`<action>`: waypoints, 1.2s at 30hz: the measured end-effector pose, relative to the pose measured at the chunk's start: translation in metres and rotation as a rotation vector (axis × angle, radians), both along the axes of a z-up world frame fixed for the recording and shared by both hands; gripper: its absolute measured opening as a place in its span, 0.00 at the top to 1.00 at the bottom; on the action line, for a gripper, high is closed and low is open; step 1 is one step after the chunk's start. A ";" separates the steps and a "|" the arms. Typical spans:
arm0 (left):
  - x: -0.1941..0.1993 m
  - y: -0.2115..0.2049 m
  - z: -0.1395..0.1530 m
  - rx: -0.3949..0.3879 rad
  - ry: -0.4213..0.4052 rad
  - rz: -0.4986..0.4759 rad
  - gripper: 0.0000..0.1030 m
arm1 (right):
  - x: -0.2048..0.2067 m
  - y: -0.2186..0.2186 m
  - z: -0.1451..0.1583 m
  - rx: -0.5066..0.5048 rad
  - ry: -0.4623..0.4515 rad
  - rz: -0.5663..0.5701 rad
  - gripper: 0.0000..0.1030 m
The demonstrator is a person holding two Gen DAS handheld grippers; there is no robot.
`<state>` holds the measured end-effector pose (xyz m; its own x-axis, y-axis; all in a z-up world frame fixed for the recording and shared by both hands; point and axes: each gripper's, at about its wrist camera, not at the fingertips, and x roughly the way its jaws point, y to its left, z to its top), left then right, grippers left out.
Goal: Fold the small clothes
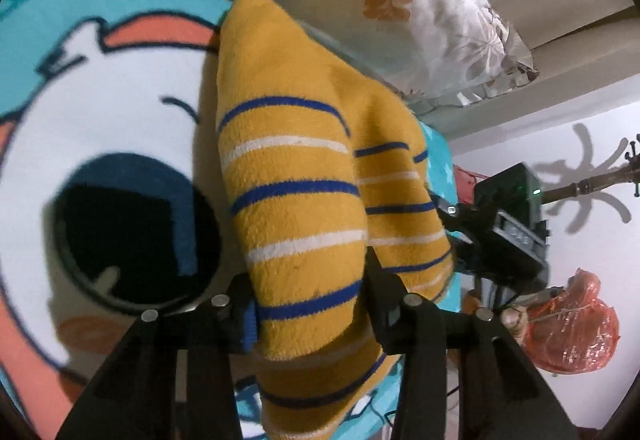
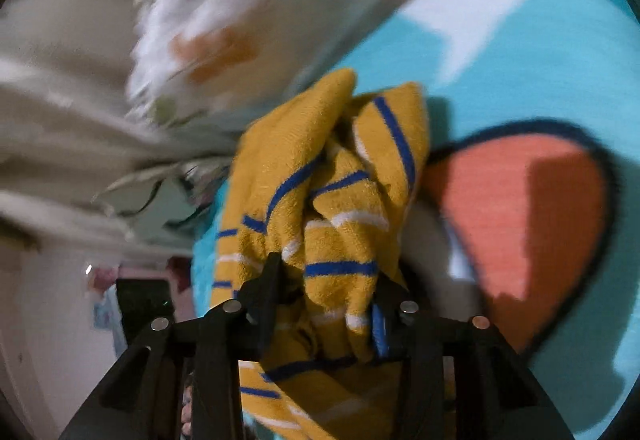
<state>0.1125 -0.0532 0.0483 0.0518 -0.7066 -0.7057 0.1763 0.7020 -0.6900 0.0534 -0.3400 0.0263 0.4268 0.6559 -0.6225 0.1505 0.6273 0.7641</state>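
A small mustard-yellow garment point(image 1: 296, 175) with blue and white stripes lies bunched on a turquoise cartoon blanket point(image 1: 100, 111). My left gripper point(image 1: 308, 300) is shut on a thick fold of it; the fabric fills the gap between both black fingers and hangs below them. In the right wrist view the same yellow garment point(image 2: 332, 191) is crumpled, and my right gripper point(image 2: 328, 292) is shut on another bunch of it, cloth pressed between the fingers. The right wrist view is blurred. The other gripper's body point(image 1: 508, 236) shows at the right of the left wrist view.
A white pillow point(image 1: 420, 11) with orange leaf print lies beyond the garment, beside beige bedding point(image 2: 60, 111). The blanket point(image 2: 520, 79) ends at a bed edge; past it are a white wall, a dark wooden coat stand point(image 1: 592, 179) and a red plastic bag point(image 1: 568, 328).
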 end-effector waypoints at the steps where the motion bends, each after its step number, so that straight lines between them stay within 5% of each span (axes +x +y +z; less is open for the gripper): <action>1: 0.000 0.005 0.001 0.012 -0.006 0.007 0.59 | 0.001 0.009 0.003 -0.005 -0.011 0.020 0.60; 8: -0.006 0.010 -0.015 0.144 -0.001 0.019 0.55 | -0.009 0.010 -0.012 -0.137 0.022 -0.014 0.62; 13: -0.012 0.011 -0.008 0.201 -0.027 0.028 0.49 | -0.032 -0.028 -0.012 -0.202 0.072 -0.128 0.47; 17: -0.014 0.013 0.001 0.260 -0.040 0.045 0.47 | -0.041 -0.025 0.026 -0.340 0.019 -0.170 0.47; 24: -0.023 0.041 0.019 0.323 -0.075 0.108 0.41 | -0.038 0.044 0.091 -0.491 -0.180 -0.061 0.47; 31: -0.032 0.057 0.030 0.408 -0.143 0.113 0.37 | -0.029 0.069 0.034 -0.564 -0.030 0.029 0.47; 36: -0.036 0.067 0.024 0.409 -0.134 0.101 0.37 | -0.039 0.064 0.046 -0.661 -0.004 -0.052 0.43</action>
<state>0.0764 0.0133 0.0726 0.2167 -0.3568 -0.9087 0.1618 0.9311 -0.3270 0.0149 -0.2756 0.0722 0.4508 0.1145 -0.8853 0.1911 0.9564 0.2210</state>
